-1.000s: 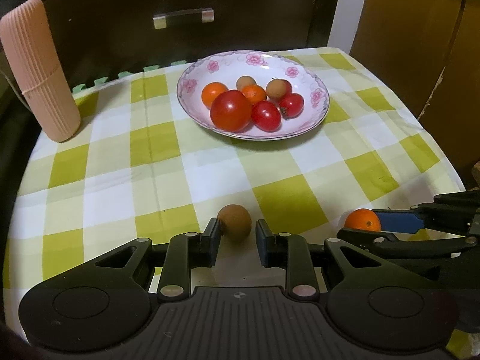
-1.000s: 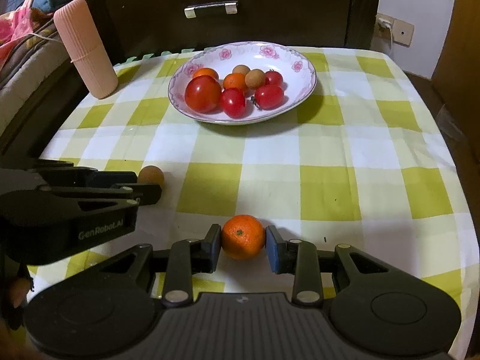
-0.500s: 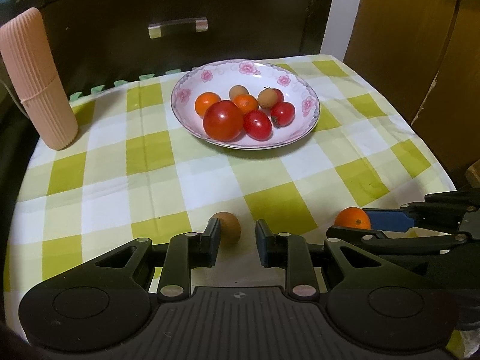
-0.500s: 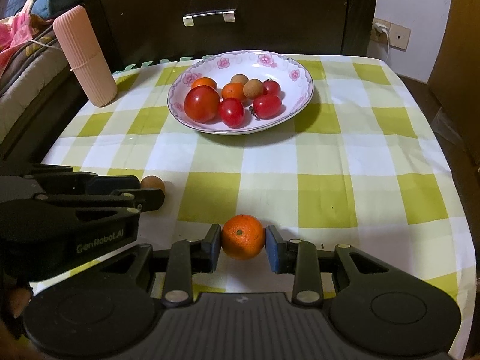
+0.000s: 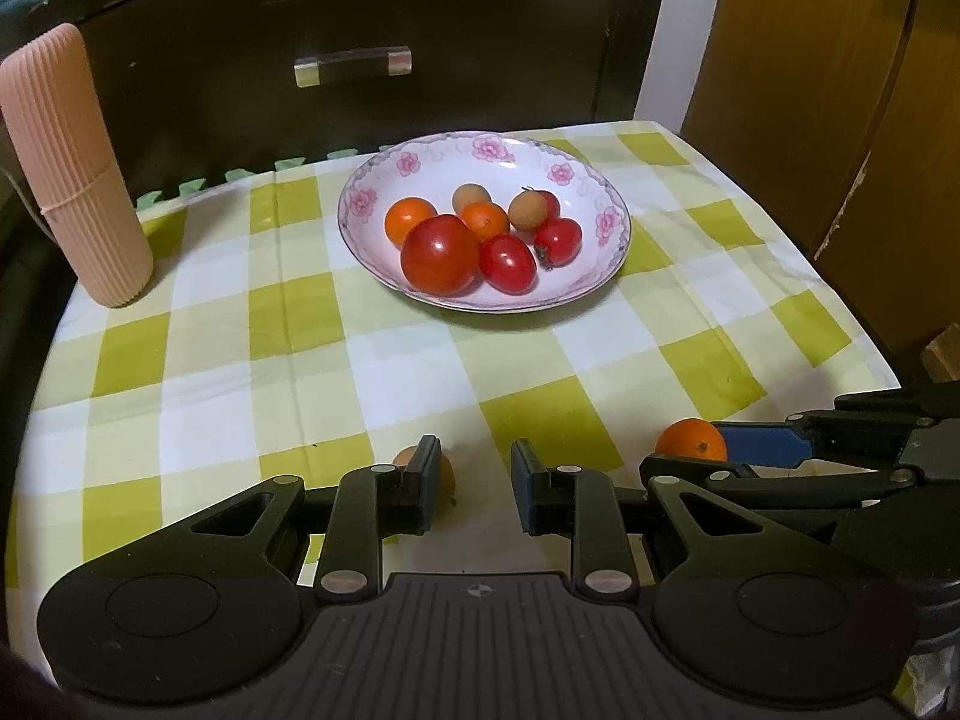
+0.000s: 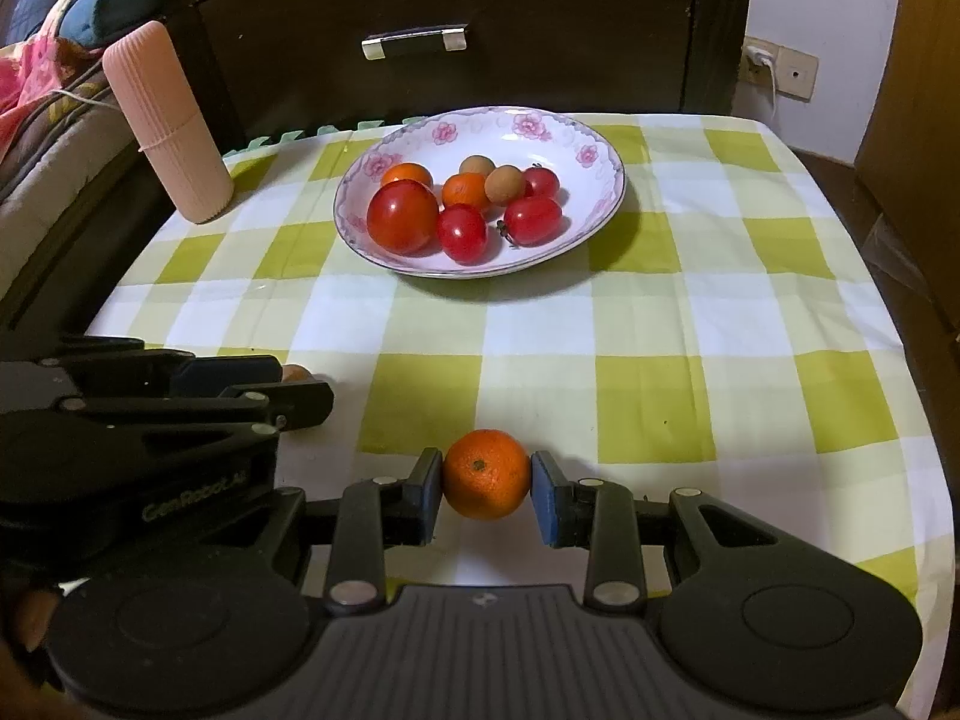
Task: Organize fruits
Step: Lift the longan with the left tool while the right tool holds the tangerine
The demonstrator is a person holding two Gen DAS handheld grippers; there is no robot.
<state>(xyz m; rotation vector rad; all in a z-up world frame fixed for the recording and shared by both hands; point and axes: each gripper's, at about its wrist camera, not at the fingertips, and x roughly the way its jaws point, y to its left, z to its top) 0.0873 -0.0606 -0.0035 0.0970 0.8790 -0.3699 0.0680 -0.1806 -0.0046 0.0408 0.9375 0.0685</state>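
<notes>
Nearest me, my right gripper (image 6: 486, 489) has its jaws closed on a small orange (image 6: 486, 474), both pads pressing its sides just above the checked tablecloth (image 6: 660, 324). My left gripper (image 5: 471, 477) has its jaws drawn in as far as they go, yet nothing sits between the pads; a small brown fruit (image 5: 447, 474) lies on the cloth beside and partly behind the left finger, and I cannot tell whether it touches it. Farther out, mid-table, stands the flowered plate (image 6: 591, 138) with a large tomato (image 6: 402, 216), smaller tomatoes, two little oranges and two brown fruits. At the far left corner a ribbed pink cylinder (image 6: 165, 120) stands upright before the dark drawer front (image 6: 540, 12).
</notes>
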